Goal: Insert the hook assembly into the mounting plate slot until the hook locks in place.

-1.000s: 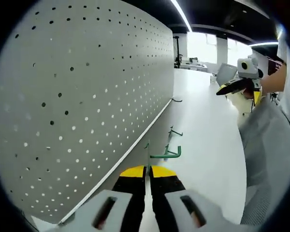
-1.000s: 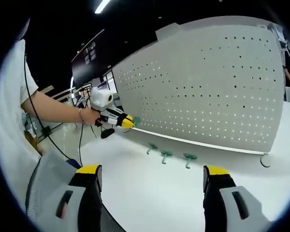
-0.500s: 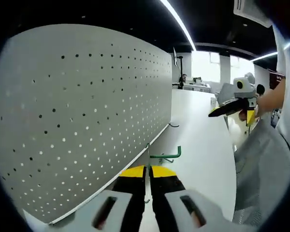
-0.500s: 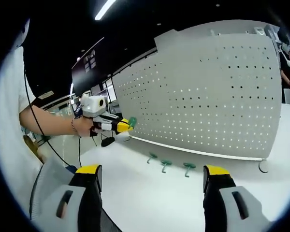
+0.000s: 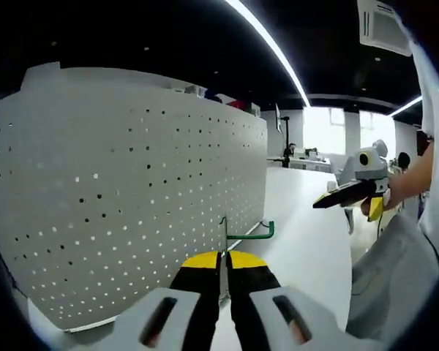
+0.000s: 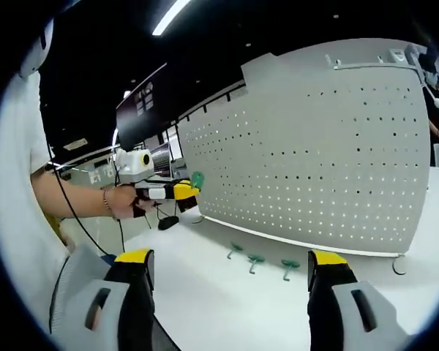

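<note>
Left gripper view showed the left gripper (image 5: 221, 257) with its yellow-tipped black fingers (image 5: 203, 262) clenched on a thin green wire hook (image 5: 243, 235), a straight stem rising from between the tips and a bar running off to the right with a small upturned end. To the left of the fingers stood the pegboard (image 5: 124, 212), a large matte grey sheet, smooth and punched with an even grid of small round holes, standing upright on the glossy white worktop (image 5: 307, 241); the hook was just beside its face, and whether it touched could not be told. Beyond the fingers and to their right, the right gripper (image 5: 323, 203) hung above the worktop, held level by a hand (image 5: 395, 196). In the right gripper view, the right gripper (image 6: 230, 270) had its fingers (image 6: 133, 257) released and spread wide over the worktop (image 6: 205, 292). Between them, near the foot of the pegboard (image 6: 314, 168), three more green hooks (image 6: 254, 259) lay in a row on the worktop. Up and to the left of the fingers, a hand (image 6: 121, 202) on a near-level forearm held the left gripper (image 6: 192, 187), with the green hook (image 6: 197, 180) at its tip near the board's edge.
</note>
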Demonstrator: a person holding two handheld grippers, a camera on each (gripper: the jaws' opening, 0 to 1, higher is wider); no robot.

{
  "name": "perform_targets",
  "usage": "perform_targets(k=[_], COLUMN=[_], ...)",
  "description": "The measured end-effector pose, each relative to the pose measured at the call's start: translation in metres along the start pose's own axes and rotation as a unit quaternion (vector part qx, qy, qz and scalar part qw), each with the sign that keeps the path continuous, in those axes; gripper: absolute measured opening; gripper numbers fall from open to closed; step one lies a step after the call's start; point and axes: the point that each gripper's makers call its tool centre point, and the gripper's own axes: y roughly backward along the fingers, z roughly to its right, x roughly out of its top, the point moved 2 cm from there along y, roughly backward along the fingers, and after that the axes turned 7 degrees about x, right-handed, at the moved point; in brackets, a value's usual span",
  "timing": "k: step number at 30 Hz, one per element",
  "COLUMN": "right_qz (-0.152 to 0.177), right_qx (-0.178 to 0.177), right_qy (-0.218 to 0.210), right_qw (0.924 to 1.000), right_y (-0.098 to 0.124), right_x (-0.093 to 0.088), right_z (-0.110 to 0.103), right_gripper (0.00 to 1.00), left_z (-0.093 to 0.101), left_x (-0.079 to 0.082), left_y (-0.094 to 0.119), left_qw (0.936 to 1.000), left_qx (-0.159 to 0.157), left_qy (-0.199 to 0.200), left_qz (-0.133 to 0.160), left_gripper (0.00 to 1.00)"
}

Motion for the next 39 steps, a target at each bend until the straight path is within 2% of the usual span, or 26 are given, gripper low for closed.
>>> perform_targets(k=[7, 13, 21, 28, 31, 39], right_qz=[0.009, 0.019, 0.027, 0.041, 0.057, 0.065], right_qx=[0.004, 0.009, 0.011, 0.019, 0.034, 0.051], right_qy=[0.004, 0.007, 0.011, 0.016, 0.014, 0.025], right_qw=[0.9999, 0.9998, 0.9995, 0.9988, 0.9977, 0.9962], right_y=[0.000, 0.003, 0.005, 0.003, -0.003, -0.024], right_x=[0.005, 0.010, 0.013, 0.021, 0.027, 0.037], right_z=[-0.004, -0.008, -0.012, -0.018, -0.023, -0.032], right_gripper=[0.83, 0.84, 0.84, 0.82, 0.82, 0.80], left_z=[0.006, 0.013, 0.020, 0.024, 0.024, 0.025], left_x=[0.018, 0.036, 0.032, 0.028, 0.029, 0.032], left_y=[0.009, 0.017, 0.022, 0.021, 0.021, 0.019], left_qw=[0.9993, 0.9970, 0.9954, 0.9958, 0.9956, 0.9958], left_qx=[0.021, 0.042, 0.057, 0.054, 0.055, 0.054], left_qy=[-0.007, 0.007, 0.021, 0.023, 0.025, 0.021], left_qz=[0.029, 0.065, 0.074, 0.070, 0.071, 0.072], left_gripper=[0.03, 0.03, 0.03, 0.03, 0.03, 0.03])
